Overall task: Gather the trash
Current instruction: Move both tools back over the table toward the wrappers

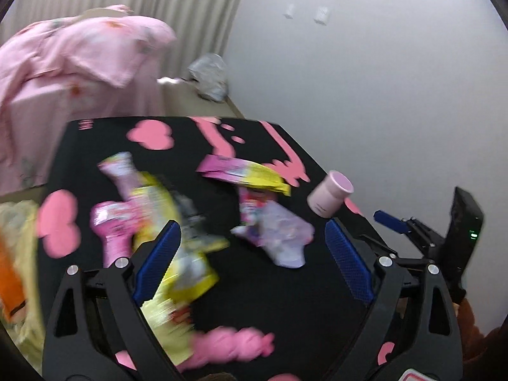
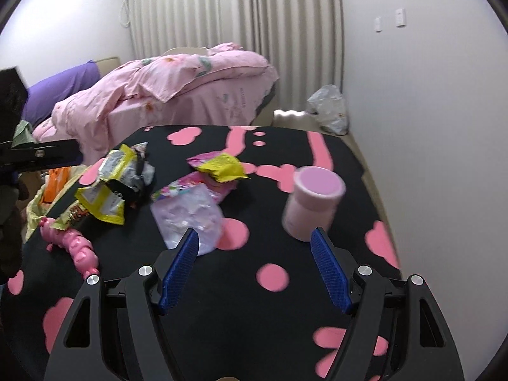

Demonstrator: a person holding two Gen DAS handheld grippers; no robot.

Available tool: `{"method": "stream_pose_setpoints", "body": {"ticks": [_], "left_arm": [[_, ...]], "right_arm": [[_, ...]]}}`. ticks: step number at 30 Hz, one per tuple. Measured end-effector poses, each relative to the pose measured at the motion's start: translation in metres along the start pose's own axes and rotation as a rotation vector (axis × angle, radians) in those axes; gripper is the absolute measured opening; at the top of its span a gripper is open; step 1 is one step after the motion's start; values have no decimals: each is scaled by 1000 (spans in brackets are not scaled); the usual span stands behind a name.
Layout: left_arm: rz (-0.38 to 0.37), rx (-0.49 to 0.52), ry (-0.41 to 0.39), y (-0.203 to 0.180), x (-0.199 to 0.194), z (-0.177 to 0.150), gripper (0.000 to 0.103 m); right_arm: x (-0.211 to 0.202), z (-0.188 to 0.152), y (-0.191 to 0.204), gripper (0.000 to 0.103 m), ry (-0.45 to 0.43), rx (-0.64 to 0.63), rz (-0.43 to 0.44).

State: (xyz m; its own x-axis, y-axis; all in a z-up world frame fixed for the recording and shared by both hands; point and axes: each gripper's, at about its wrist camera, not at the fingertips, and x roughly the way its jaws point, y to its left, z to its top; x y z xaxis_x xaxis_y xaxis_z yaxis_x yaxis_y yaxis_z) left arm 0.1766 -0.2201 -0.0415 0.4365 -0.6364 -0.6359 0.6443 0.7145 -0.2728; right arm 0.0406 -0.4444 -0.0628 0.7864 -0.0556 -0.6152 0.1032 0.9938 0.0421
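Several snack wrappers lie on a black table with pink blotches (image 2: 254, 301). A yellow and black wrapper (image 2: 108, 184) lies at the left, a pink and yellow one (image 2: 219, 165) in the middle, a pale lilac one (image 2: 190, 216) nearer me. A pink cylindrical cup (image 2: 312, 203) stands at the right. My right gripper (image 2: 254, 241) is open and empty, just short of the cup and the lilac wrapper. My left gripper (image 1: 250, 235) is open and empty above the blurred wrappers: a yellow one (image 1: 177, 254), a lilac one (image 1: 279, 235). The cup (image 1: 330, 193) lies beyond its right finger.
A pink toy caterpillar (image 2: 76, 247) lies at the table's left front. A yellowish bag with orange contents (image 2: 50, 190) hangs off the table's left edge. A bed with pink bedding (image 2: 177, 82) stands behind. A grey plastic bag (image 2: 330, 111) sits on the floor by the wall.
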Motion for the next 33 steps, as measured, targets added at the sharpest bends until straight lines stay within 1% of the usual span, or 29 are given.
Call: {"method": "stream_pose_setpoints", "body": {"ticks": [2, 3, 6, 9, 11, 12, 13, 14, 15, 17, 18, 19, 20, 22, 25, 27, 31, 33], "left_arm": [[24, 59, 26, -16, 25, 2, 88], [33, 84, 58, -25, 44, 2, 88], [41, 108, 116, -38, 72, -2, 87], [26, 138, 160, -48, 89, -8, 86], [26, 142, 200, -49, 102, -9, 82], [24, 129, 223, -47, 106, -7, 75], [16, 112, 225, -44, 106, -4, 75], [1, 101, 209, -42, 103, 0, 75], [-6, 97, 176, -40, 96, 8, 75], [13, 98, 114, -34, 84, 23, 75], [26, 81, 87, -27, 79, 31, 78], [34, 48, 78, -18, 77, 39, 81], [42, 13, 73, -9, 76, 47, 81], [65, -76, 44, 11, 68, 58, 81], [83, -136, 2, 25, 57, 61, 81], [98, -145, -4, 30, 54, 59, 81], [111, -139, 11, 32, 51, 56, 81], [113, -139, 1, 33, 46, 54, 81]], "right_arm": [[-7, -4, -11, 70, -5, 13, -23], [-12, -7, -21, 70, -7, 35, -24], [-19, -15, -40, 70, -5, 77, -28], [-24, -22, -56, 70, -6, 116, -37], [-24, -25, -63, 70, -1, 150, -21], [-22, -25, -65, 70, 5, 168, -2], [-19, -25, -65, 70, 13, 177, 25], [-16, -25, -63, 70, 20, 173, 53], [-12, -23, -57, 70, 29, 151, 94], [-1, -20, -39, 70, 51, 77, 178], [6, -17, -30, 70, 65, 38, 219], [11, -14, -23, 70, 76, 9, 247], [21, -9, -14, 70, 92, -37, 278], [36, -1, -1, 70, 108, -91, 288], [58, 15, 18, 70, 122, -142, 327], [72, 24, 35, 70, 149, -200, 365], [91, 26, 54, 70, 190, -323, 341], [96, 24, 54, 70, 214, -318, 382]]}}
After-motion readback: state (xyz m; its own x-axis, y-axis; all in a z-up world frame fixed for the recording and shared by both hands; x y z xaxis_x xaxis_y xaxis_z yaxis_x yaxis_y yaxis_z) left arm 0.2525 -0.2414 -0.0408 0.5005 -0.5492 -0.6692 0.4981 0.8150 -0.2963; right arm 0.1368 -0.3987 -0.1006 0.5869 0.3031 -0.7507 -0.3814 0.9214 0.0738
